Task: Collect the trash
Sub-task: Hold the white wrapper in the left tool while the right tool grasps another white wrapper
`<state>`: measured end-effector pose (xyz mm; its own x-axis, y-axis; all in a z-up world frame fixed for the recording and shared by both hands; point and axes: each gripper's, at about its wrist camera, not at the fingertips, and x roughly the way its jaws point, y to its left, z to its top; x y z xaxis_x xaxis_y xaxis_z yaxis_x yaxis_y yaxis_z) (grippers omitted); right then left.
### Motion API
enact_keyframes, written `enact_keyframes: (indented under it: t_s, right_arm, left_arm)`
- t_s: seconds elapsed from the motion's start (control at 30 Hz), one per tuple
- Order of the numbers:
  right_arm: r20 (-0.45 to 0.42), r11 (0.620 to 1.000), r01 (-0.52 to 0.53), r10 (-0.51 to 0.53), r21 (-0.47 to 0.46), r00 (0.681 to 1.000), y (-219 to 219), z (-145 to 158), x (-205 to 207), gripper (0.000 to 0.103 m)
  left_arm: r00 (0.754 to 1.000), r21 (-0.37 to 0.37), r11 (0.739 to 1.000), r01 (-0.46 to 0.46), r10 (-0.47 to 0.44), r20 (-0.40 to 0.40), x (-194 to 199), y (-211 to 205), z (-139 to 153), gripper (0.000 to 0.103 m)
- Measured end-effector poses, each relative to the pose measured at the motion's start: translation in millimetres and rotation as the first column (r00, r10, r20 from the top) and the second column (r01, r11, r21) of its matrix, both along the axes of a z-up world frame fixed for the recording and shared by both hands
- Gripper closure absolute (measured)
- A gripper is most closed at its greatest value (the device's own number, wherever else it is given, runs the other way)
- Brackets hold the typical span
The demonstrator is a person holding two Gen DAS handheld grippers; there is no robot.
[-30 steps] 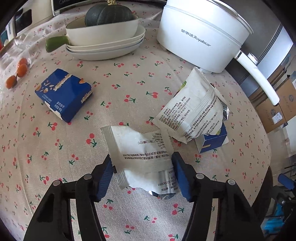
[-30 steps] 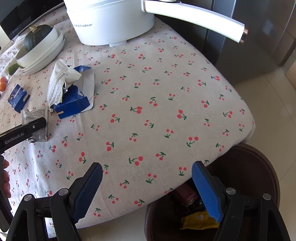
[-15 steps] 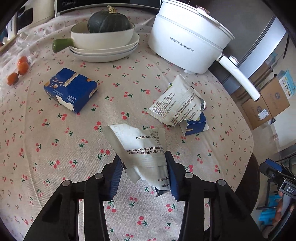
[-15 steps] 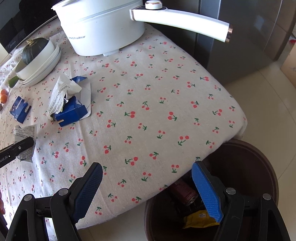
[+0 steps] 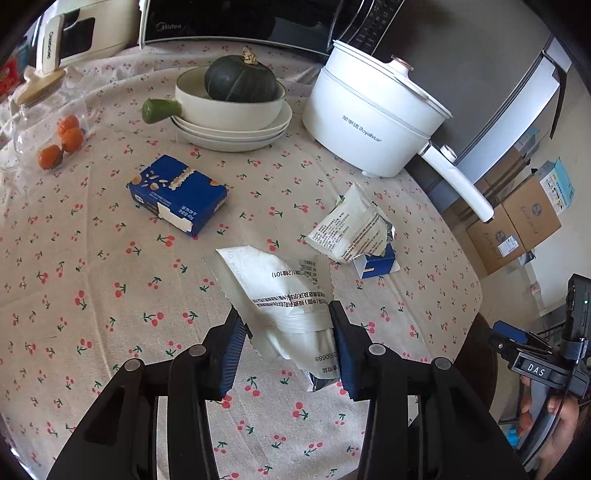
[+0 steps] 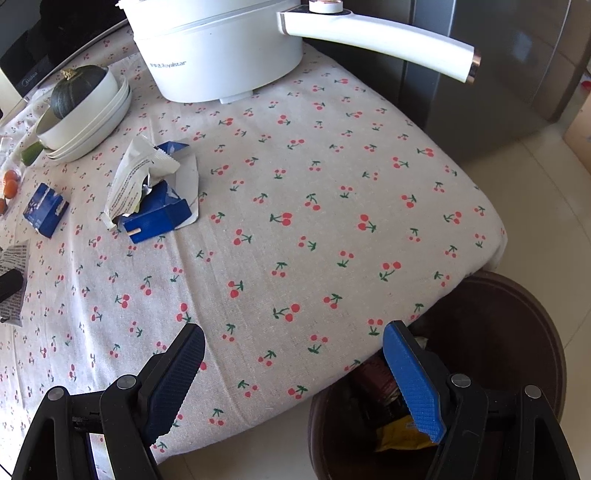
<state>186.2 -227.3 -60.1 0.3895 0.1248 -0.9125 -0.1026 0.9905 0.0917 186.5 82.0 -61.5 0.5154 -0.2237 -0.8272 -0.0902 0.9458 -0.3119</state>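
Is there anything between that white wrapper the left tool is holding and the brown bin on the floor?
Nothing visible blocks it. The left tool holds the wrapper above the table. The bin stands open past the table's corner, and the cloth toward that edge is bare; the other wrapper lies farther back.

Left claw (image 5: 286, 347): 1.0 s ago its pads stood apart on either side of the white wrapper (image 5: 284, 299), which lay flat on the bench (image 5: 92, 280); now the pads pinch the wrapper's lower part and it is crumpled, its upper end raised off the cloth at frame centre. Left view has pulled back and up: the pot (image 5: 373, 122), bowl stack (image 5: 232, 114) and blue box (image 5: 177, 194) sit smaller and higher in frame, with the microwave (image 5: 236, 22) now visible along the top edge. In the right wrist view the wrapper has slid to the far left edge.
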Motion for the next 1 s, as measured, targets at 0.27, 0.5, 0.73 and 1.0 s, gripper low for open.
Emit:
enact_keyframes:
  t_s: [0.27, 0.5, 0.73, 1.0]
  right_arm:
    - [0.023, 0.999, -0.030, 0.030, 0.023, 0.999, 40.0, -3.2, 10.2, 0.020]
    - [0.069, 0.999, -0.024, 0.021, 0.047, 0.997, 92.2, -7.5, 43.7, 0.019]
    - [0.117, 0.999, 0.002, -0.007, 0.048, 0.993, 141.6, -33.2, 80.6, 0.019]
    - [0.186, 0.999, 0.027, -0.022, -0.024, 0.982, 178.1, -48.7, 105.3, 0.019]
  left_arm:
    - [0.999, -0.011, 1.000, -0.025, 0.025, 0.041, -12.6, 30.4, 14.4, 0.057]
    - [0.996, -0.017, 0.998, -0.060, 0.061, 0.071, -28.8, 64.4, 25.0, 0.057]
    - [0.991, -0.056, 0.992, -0.112, 0.116, 0.073, -39.8, 100.0, 24.9, 0.057]
    - [0.989, -0.035, 0.992, -0.125, 0.127, 0.069, -38.6, 115.4, 21.2, 0.057]
